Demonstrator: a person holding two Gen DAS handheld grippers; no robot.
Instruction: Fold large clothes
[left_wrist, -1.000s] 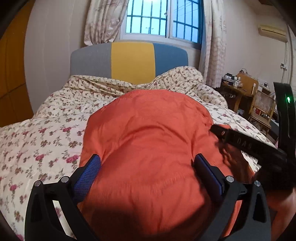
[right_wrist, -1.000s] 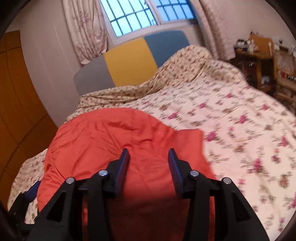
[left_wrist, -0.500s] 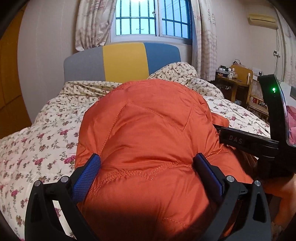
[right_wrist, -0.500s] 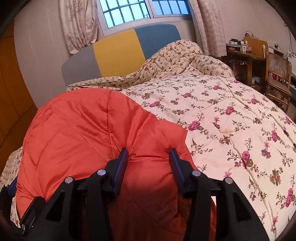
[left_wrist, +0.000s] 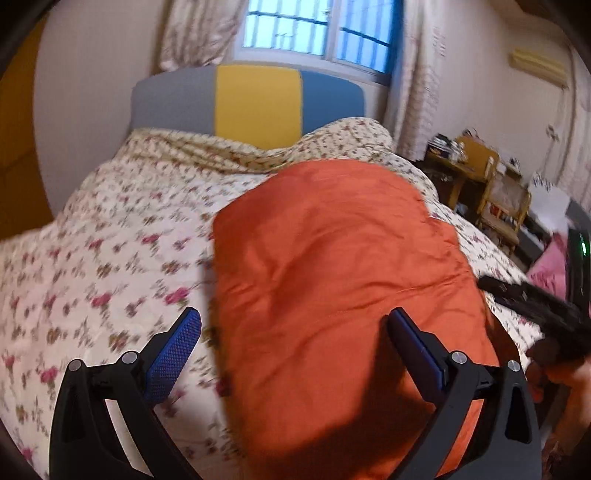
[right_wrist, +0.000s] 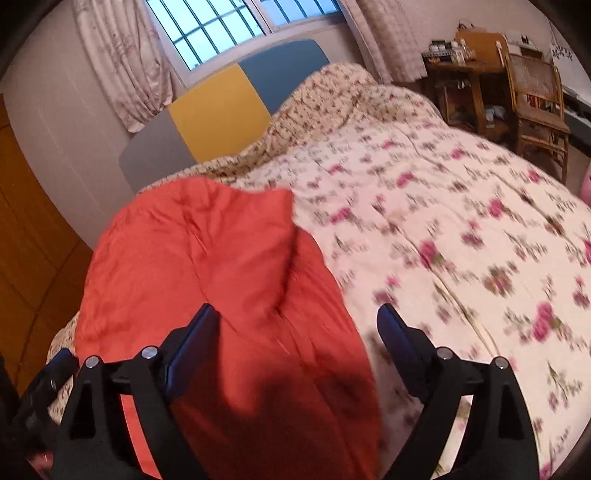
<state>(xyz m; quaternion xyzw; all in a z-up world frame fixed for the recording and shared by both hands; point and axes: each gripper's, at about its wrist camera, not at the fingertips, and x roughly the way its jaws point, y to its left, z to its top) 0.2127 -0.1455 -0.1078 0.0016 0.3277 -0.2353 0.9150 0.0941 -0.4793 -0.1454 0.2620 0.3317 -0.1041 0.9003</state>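
Observation:
An orange quilted garment (left_wrist: 332, 280) lies on the floral bedspread (left_wrist: 110, 240). In the left wrist view my left gripper (left_wrist: 293, 328) is open, its blue-padded fingers (left_wrist: 173, 343) wide apart above the garment's near end, holding nothing. In the right wrist view the same garment (right_wrist: 207, 266) lies to the left on the bedspread (right_wrist: 461, 221). My right gripper (right_wrist: 297, 325) is open over the garment's right edge, holding nothing. The right gripper's body shows at the right of the left wrist view (left_wrist: 535, 306).
A grey, yellow and blue headboard (left_wrist: 251, 99) stands under a barred window (left_wrist: 317, 33). A wooden desk (right_wrist: 461, 70) and wicker chair (right_wrist: 535, 99) stand right of the bed. A wooden wardrobe (right_wrist: 26, 229) is at the left.
The right gripper has opened and let go of the orange garment. The garment has dropped from its raised bulge to lie flatter on the bed. Both views are blurred by motion.

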